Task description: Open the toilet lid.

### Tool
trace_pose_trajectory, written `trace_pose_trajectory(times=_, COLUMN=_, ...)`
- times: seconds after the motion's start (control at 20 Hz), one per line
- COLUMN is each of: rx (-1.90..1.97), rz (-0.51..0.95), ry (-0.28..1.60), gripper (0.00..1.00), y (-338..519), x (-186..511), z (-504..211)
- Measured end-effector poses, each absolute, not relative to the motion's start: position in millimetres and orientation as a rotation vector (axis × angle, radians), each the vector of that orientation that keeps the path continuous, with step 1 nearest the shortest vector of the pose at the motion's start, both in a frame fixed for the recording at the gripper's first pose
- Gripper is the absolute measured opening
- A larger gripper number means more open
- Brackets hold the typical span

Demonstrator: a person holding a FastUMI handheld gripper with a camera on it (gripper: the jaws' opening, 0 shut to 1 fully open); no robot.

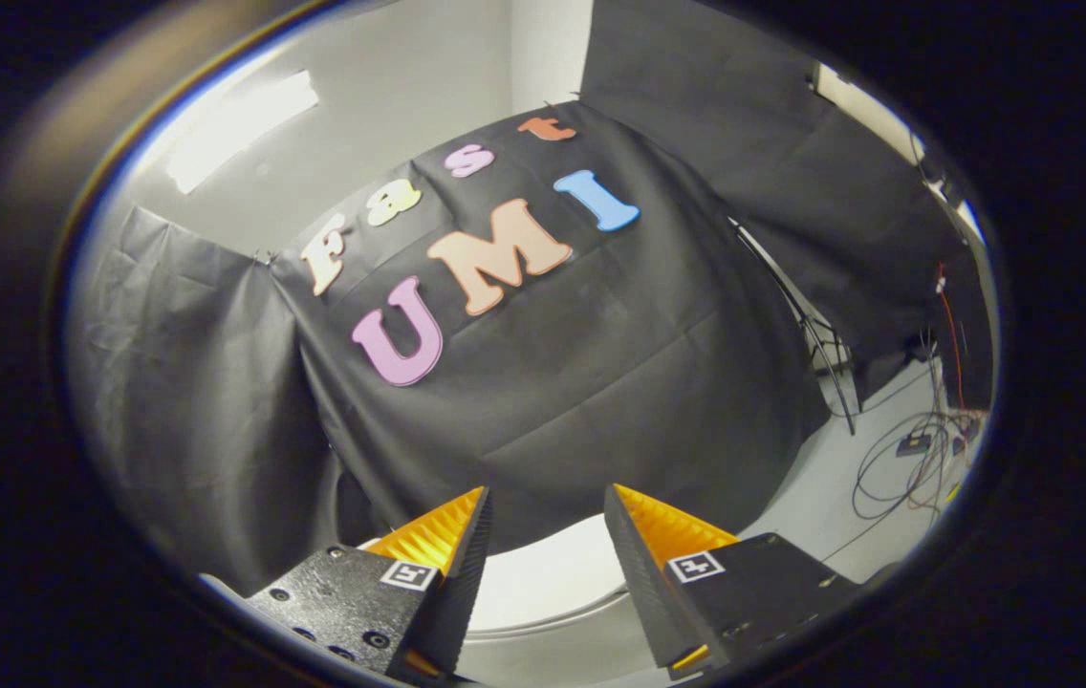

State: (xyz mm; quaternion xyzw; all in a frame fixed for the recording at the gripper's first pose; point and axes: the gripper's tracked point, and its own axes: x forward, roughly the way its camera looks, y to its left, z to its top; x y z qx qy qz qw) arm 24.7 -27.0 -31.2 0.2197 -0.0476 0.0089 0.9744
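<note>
A white toilet lid (pixel 557 573) lies low between and just below my fingers, with its curved far edge showing against the black cloth. It looks flat and closed, though most of it is hidden under the fingers. My gripper (pixel 548 506) hangs above it, open, with a wide gap and nothing held between the fingers. The view is tilted.
The black cloth wall (pixel 553 382) stands close behind the toilet. To the right, a pale floor (pixel 839 497) holds loose cables (pixel 916 459) and a thin black stand leg (pixel 820 344). A white wall and a ceiling light (pixel 237 124) rise beyond the cloth.
</note>
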Motion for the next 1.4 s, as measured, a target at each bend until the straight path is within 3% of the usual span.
trace_pose_trajectory(times=0.6, rx=0.932, rz=-0.052, ry=-0.03, gripper=0.71, y=-57.0, x=86.2, z=-133.1)
trace_pose_trajectory(times=0.8, rx=1.064, rz=-0.134, ry=-0.009, gripper=0.62, y=-61.6, x=114.1, z=-174.5)
trace_pose_trajectory(times=1.0, rx=1.183, rz=-0.207, ry=0.029, gripper=0.61, y=-62.7, x=138.1, z=-210.5)
trace_pose_trajectory(times=1.35, rx=1.369, rz=-0.196, ry=-0.028, gripper=0.61, y=-73.6, x=178.0, z=-226.0)
trace_pose_trajectory(times=1.4, rx=1.381, rz=-0.191, ry=-0.032, gripper=0.55, y=-74.1, x=181.9, z=-227.3)
